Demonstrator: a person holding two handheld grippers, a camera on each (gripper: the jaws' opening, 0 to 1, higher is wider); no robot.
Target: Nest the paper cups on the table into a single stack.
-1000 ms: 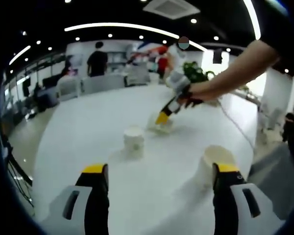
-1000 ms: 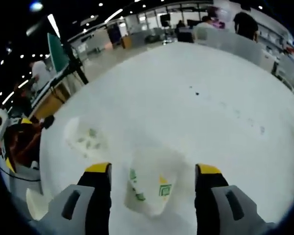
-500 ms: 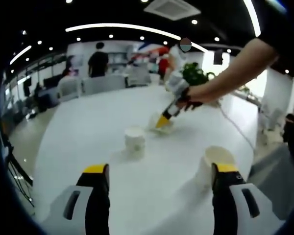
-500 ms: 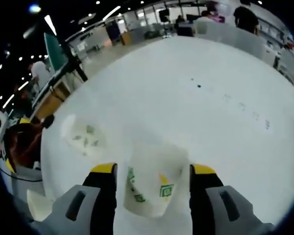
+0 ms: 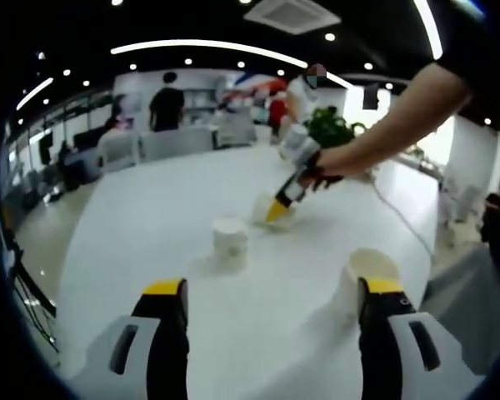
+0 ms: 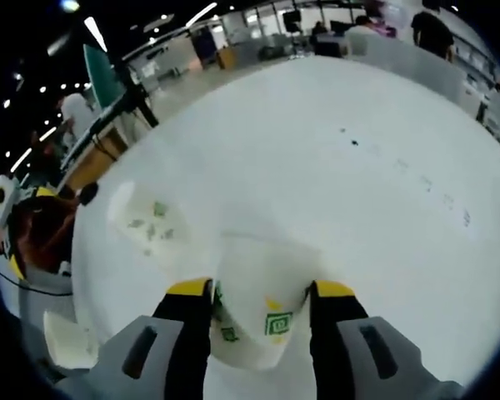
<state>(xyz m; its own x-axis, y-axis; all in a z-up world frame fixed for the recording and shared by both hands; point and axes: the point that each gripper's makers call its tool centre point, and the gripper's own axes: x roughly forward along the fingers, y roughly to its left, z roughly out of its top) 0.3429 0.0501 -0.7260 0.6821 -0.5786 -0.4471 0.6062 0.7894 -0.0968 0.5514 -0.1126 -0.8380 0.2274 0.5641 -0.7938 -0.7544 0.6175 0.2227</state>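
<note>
clamping: right gripper (image 6: pixel 254 292) squeezing paper cup (image 6: pixel 262 287) on white surface (image 6: pixel 358 208) | left gripper (image 5: pixel 271 292) hanging wide open, holding nothing | 2nd cup (image 5: pixel 229 240) standing mid-surface, 3rd cup (image 5: pixel 365 275) by its right jaw

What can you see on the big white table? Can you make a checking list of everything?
Surface: round white table, a few dark specks in the right gripper view.
Job's things: three white paper cups with green marks; one between the right gripper's jaws, one beside it, one by the left gripper's jaw.
Clutter: nothing seen.
Grippers: right gripper shut on a cup; left gripper open, apart from the cups.
Cables: thin line along the table's far edge, too blurred to tell.
Surroundings: open office, ceiling lights, green plant, people standing far off.
</note>
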